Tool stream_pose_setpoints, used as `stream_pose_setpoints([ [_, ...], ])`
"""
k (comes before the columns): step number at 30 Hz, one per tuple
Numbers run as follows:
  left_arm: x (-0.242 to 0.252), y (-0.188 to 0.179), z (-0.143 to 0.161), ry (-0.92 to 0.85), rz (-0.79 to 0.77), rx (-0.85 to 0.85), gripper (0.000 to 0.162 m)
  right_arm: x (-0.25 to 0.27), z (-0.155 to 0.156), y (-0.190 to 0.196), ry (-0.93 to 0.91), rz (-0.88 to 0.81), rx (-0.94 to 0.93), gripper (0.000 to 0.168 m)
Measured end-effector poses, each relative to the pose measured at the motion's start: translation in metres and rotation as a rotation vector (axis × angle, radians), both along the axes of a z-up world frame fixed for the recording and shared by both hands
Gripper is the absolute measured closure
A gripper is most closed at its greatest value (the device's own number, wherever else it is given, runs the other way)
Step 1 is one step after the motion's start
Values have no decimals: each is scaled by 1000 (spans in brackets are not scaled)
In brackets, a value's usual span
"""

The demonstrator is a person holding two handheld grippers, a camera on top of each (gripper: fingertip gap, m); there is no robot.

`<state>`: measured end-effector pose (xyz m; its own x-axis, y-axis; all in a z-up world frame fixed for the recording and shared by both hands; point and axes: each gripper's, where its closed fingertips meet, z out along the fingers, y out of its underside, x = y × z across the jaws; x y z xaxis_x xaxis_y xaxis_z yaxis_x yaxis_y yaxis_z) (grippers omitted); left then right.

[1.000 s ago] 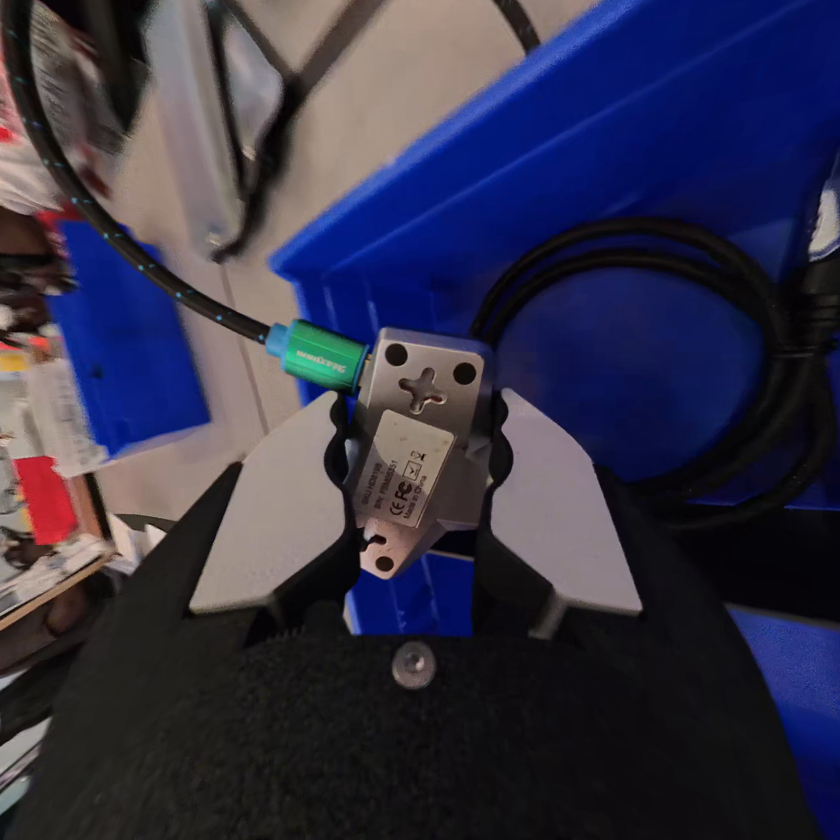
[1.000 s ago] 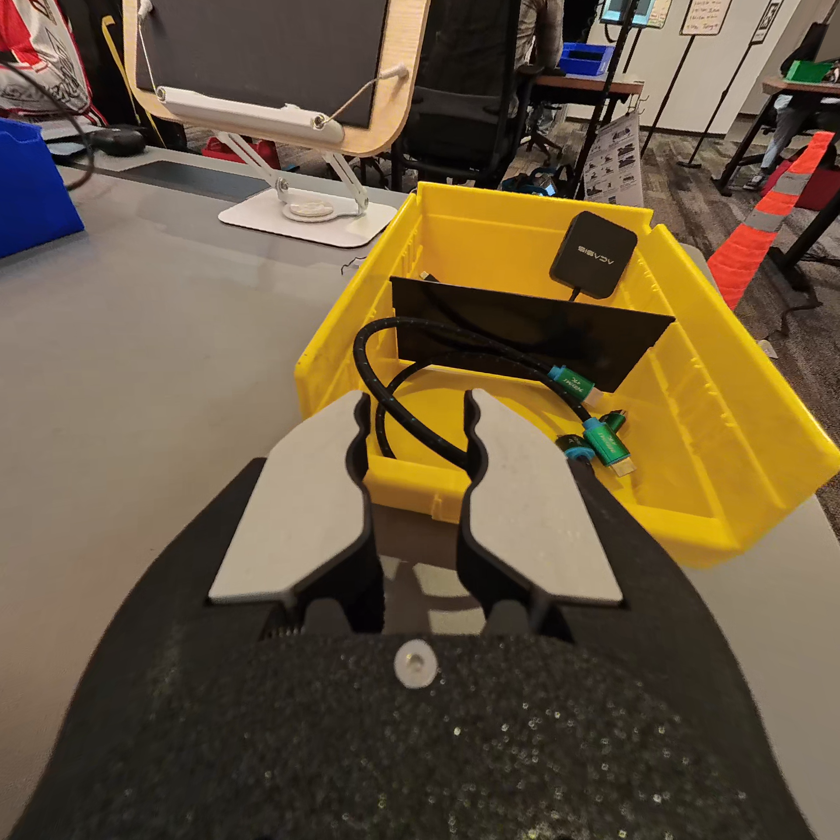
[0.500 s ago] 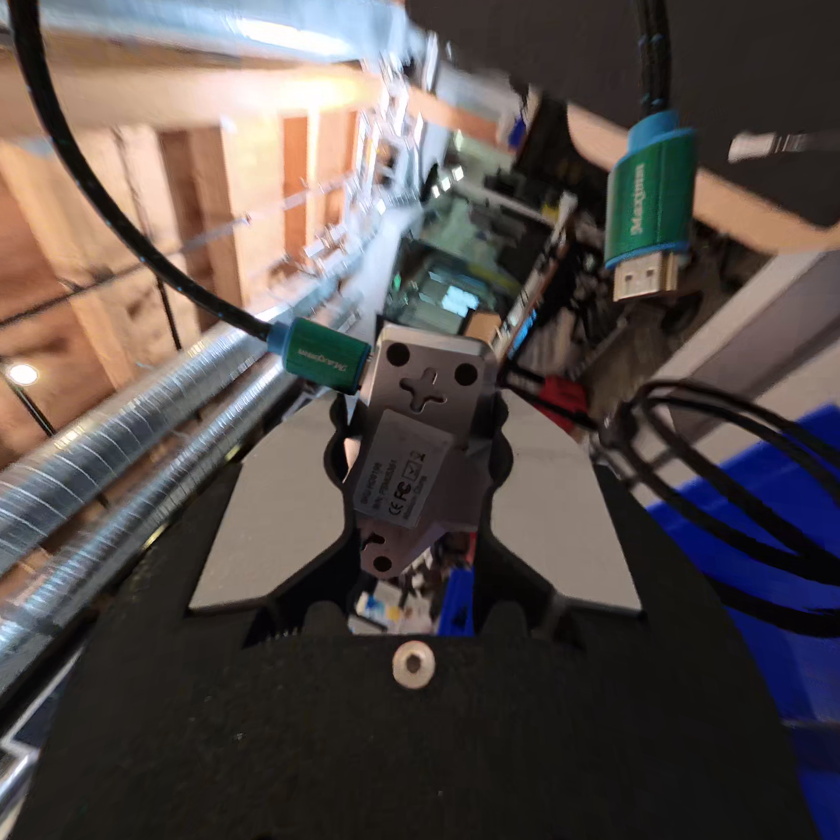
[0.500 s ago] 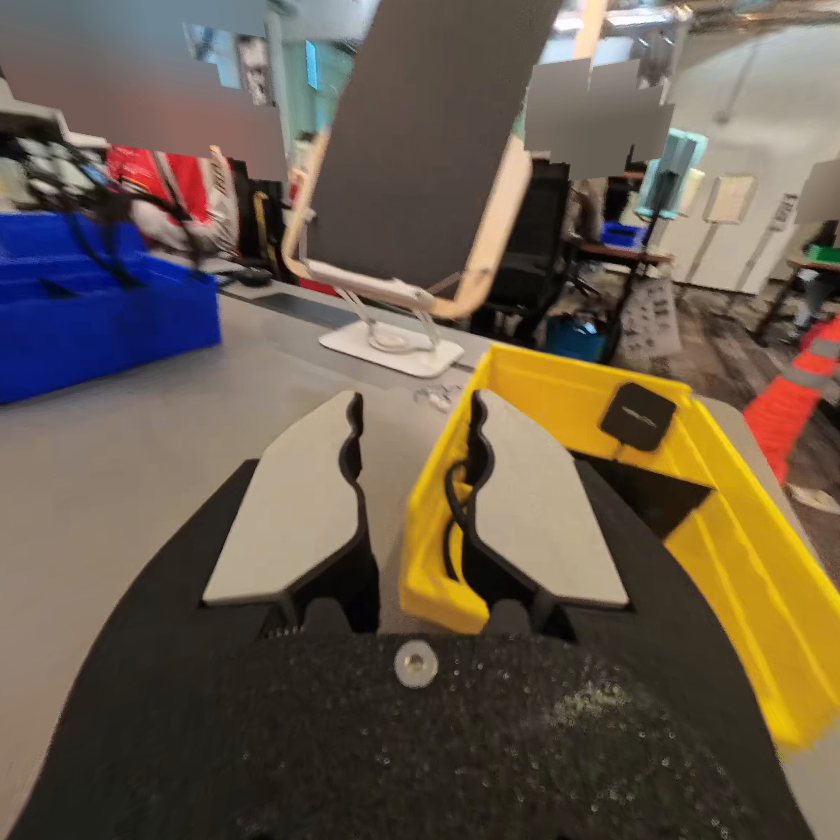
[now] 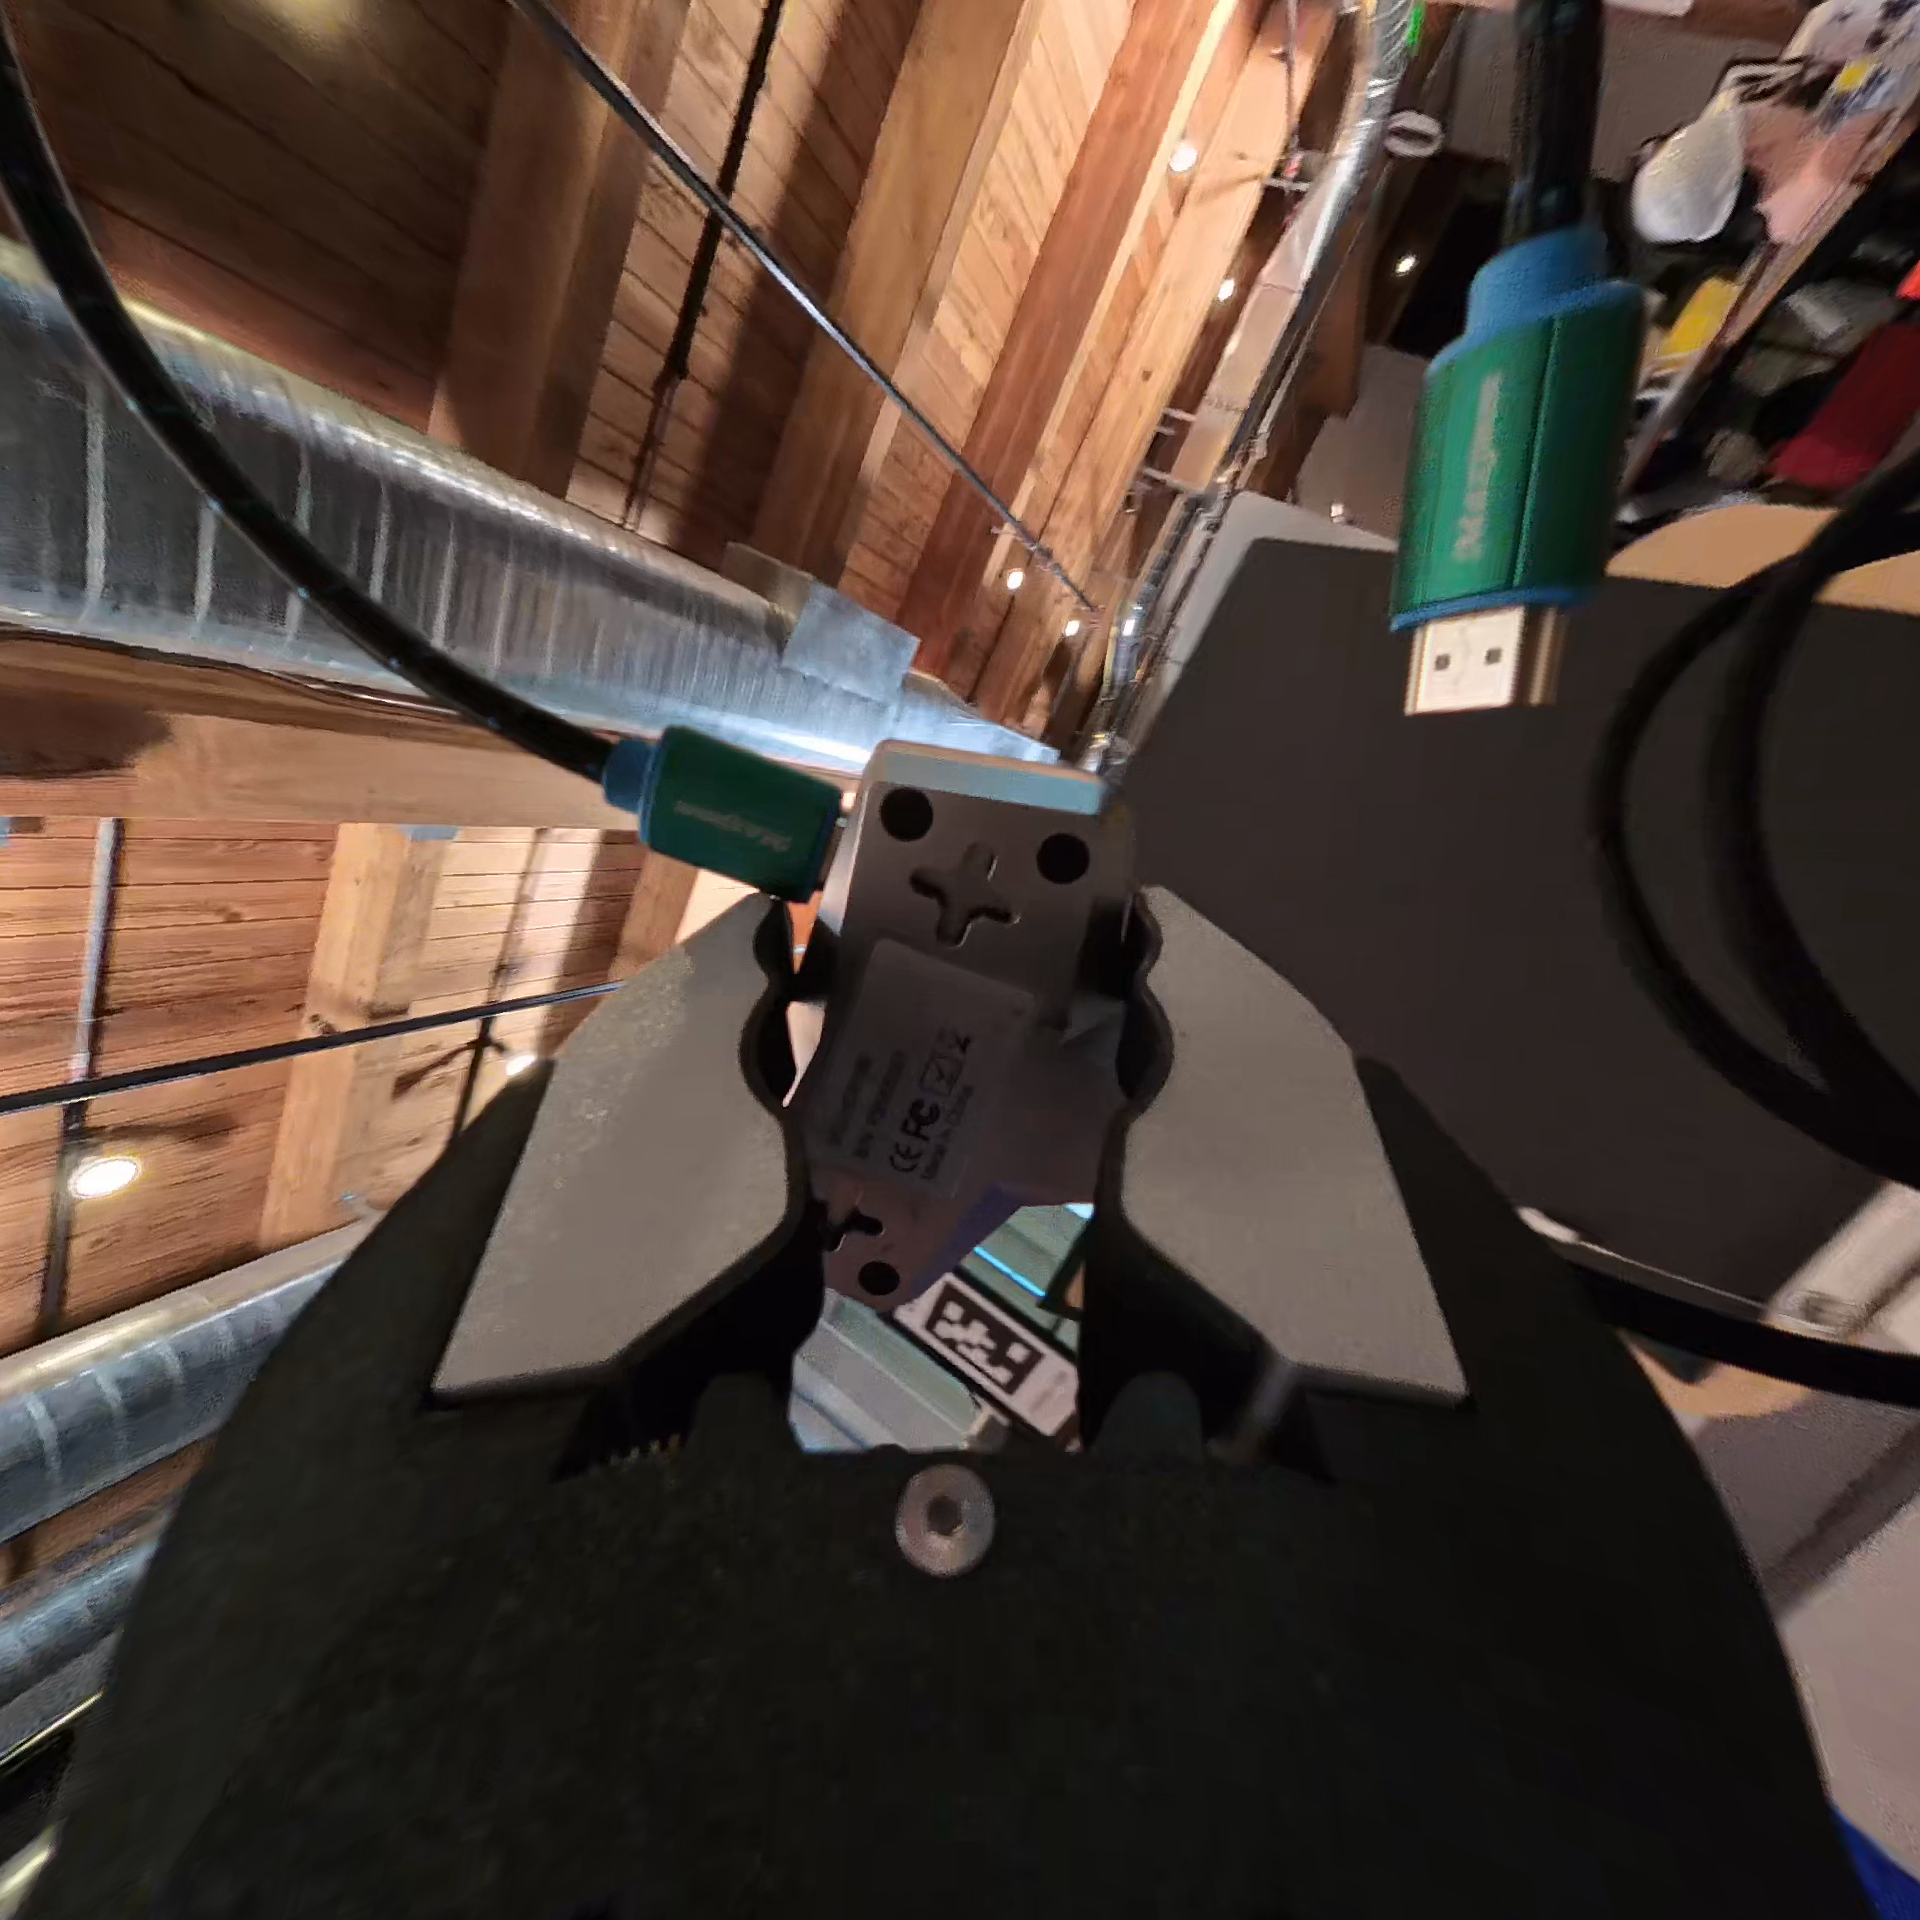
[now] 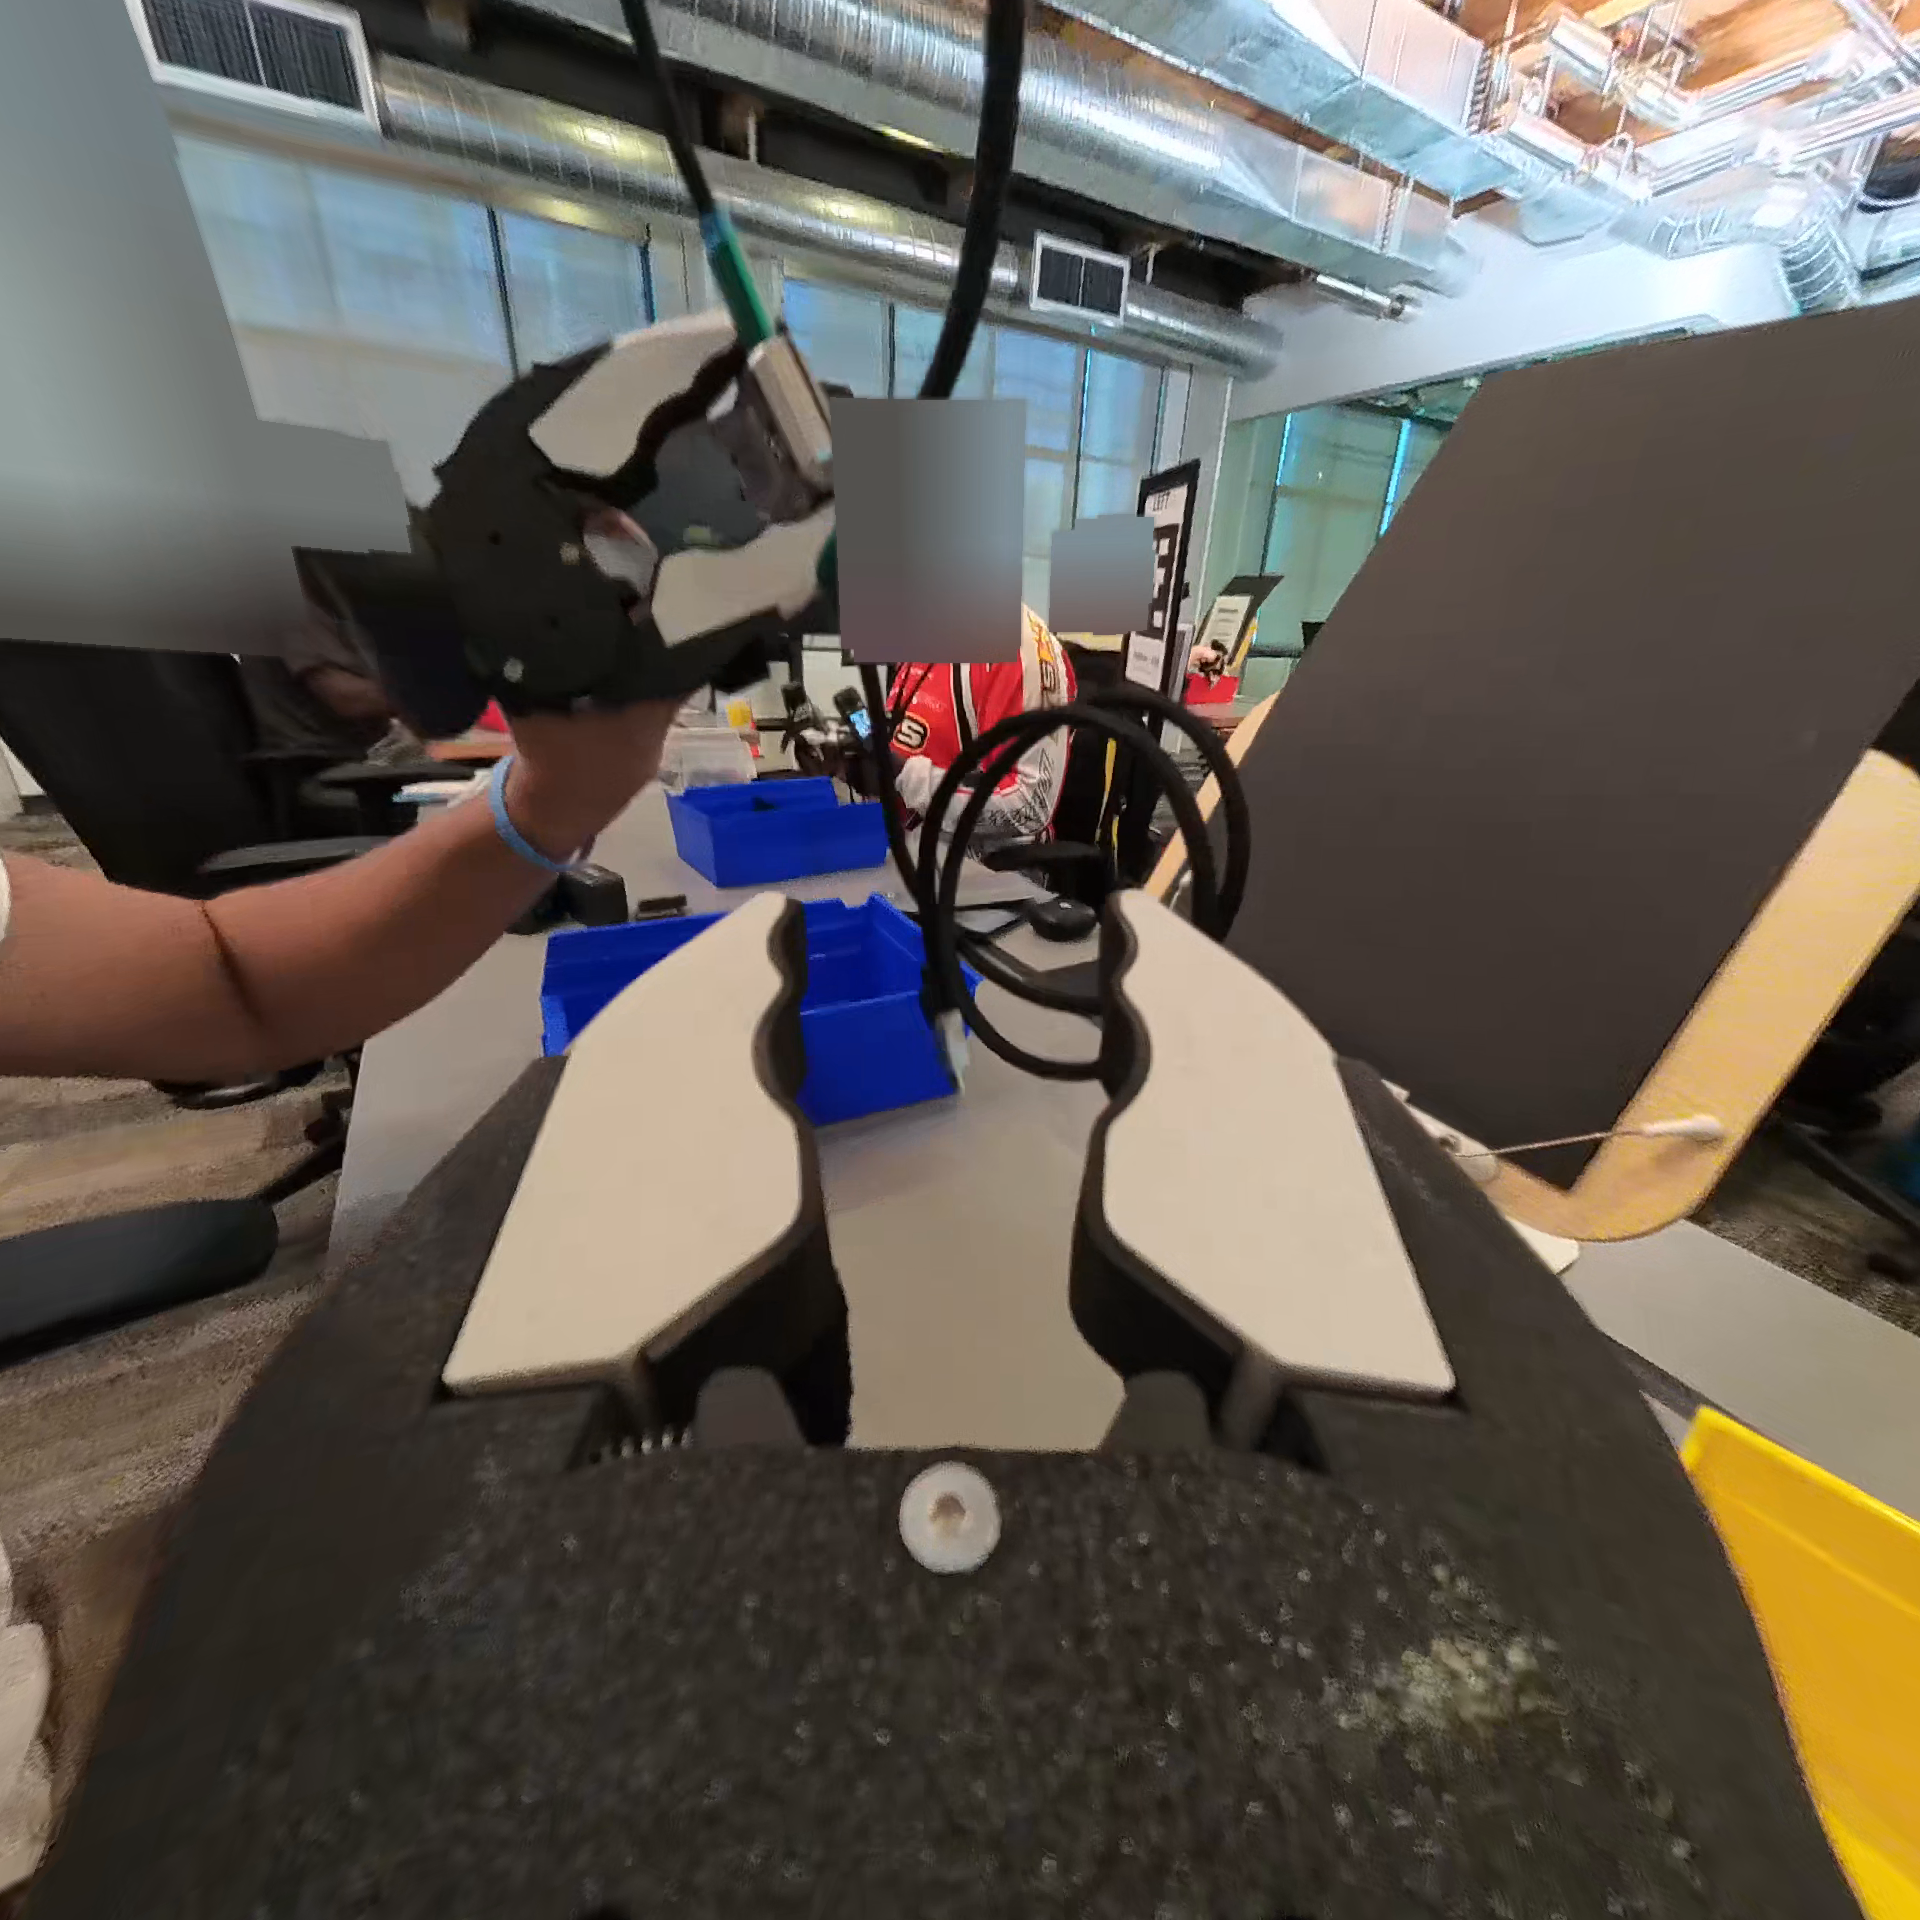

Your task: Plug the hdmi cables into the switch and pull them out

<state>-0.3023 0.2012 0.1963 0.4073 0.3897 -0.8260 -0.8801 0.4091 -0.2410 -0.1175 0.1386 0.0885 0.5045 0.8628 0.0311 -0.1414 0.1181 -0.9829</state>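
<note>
My left gripper (image 5: 951,1023) is shut on the silver HDMI switch (image 5: 961,997) and holds it high in the air, pointing at the ceiling. A green HDMI plug (image 5: 740,826) on a black braided cable sits in the switch's left side. The cable's other green plug (image 5: 1507,457) hangs free at the upper right. In the right wrist view the left gripper (image 6: 717,488) shows raised at the upper left with the switch (image 6: 784,426), and the cable loop (image 6: 1081,883) dangles below it. My right gripper (image 6: 951,997) is open and empty, low over the grey table (image 6: 956,1226).
A blue bin (image 6: 852,997) stands on the table beyond my right gripper, another blue bin (image 6: 774,831) farther back. A dark board on a wooden stand (image 6: 1558,779) leans at the right. A yellow bin's corner (image 6: 1818,1621) is at the lower right. A person's forearm (image 6: 260,956) reaches in from the left. The gap from one gripper's tips to the other's is roughly 25 centimeters.
My left gripper has lifted the switch from the blue bin and tilted up to face the ceiling, the cable trailing. My right gripper has swung left from the yellow bin and opened wider.
</note>
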Motion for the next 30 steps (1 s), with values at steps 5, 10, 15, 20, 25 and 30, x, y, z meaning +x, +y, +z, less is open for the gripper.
stream_pose_setpoints([
  [5, 28, 8, -99, 101, 3, -134, 102, 4, -17, -5, -101, -9, 29, 124],
  [10, 47, 1, -164, 167, 17, -175, 102, -49, -50, -29, -215, 120, 36, 128],
  [15, 62, -16, -170, 121, -19, -181, 102, -90, -74, 5, -201, 121, -43, 122],
  [20, 75, -26, -175, 99, -54, -185, 102, -116, -75, 16, -222, 156, 28, 130],
  [25, 75, -23, -187, 86, -60, -247, 102, -124, -86, 21, -285, 176, 98, 148],
  [30, 46, -35, -214, 27, 10, -381, 119, -134, -97, 52, -422, 76, 191, 148],
])
